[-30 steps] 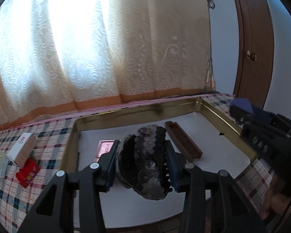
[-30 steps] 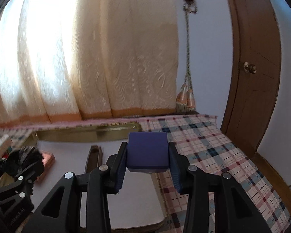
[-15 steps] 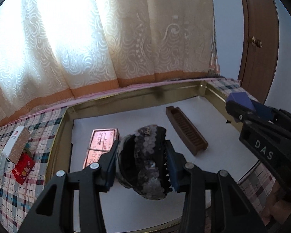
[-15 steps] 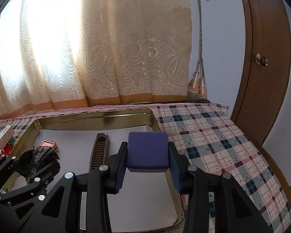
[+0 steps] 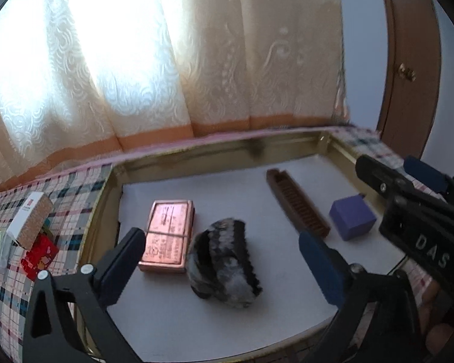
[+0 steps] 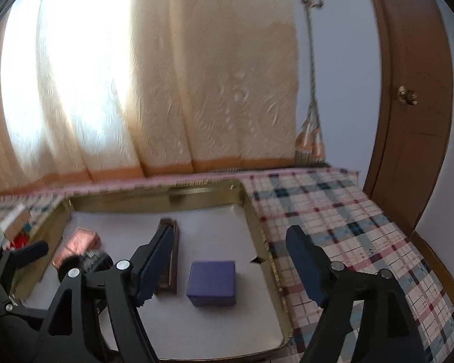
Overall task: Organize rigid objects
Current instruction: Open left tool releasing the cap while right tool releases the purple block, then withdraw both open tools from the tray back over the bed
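Observation:
A gold-rimmed tray (image 5: 227, 151) with a white floor holds a copper box (image 5: 168, 234), a dark hair claw (image 5: 224, 267), a brown comb (image 5: 296, 204) and a blue-purple box (image 5: 352, 216). My left gripper (image 5: 224, 260) is open, its jaws either side of the hair claw, which lies on the tray floor. My right gripper (image 6: 230, 260) is open above the blue-purple box (image 6: 212, 282), which rests on the tray (image 6: 260, 233) beside the comb (image 6: 168, 260). The right gripper also shows in the left wrist view (image 5: 408, 181).
A plaid cloth (image 6: 348, 227) covers the table. Left of the tray lie a white and tan carton (image 5: 30, 216) and a red packet (image 5: 39, 255). A curtain hangs behind, a wooden door (image 6: 408, 106) stands at the right.
Both grippers opened. The hair claw dropped from the left gripper onto the tray floor and the blue-purple box left the right gripper and now rests in the tray.

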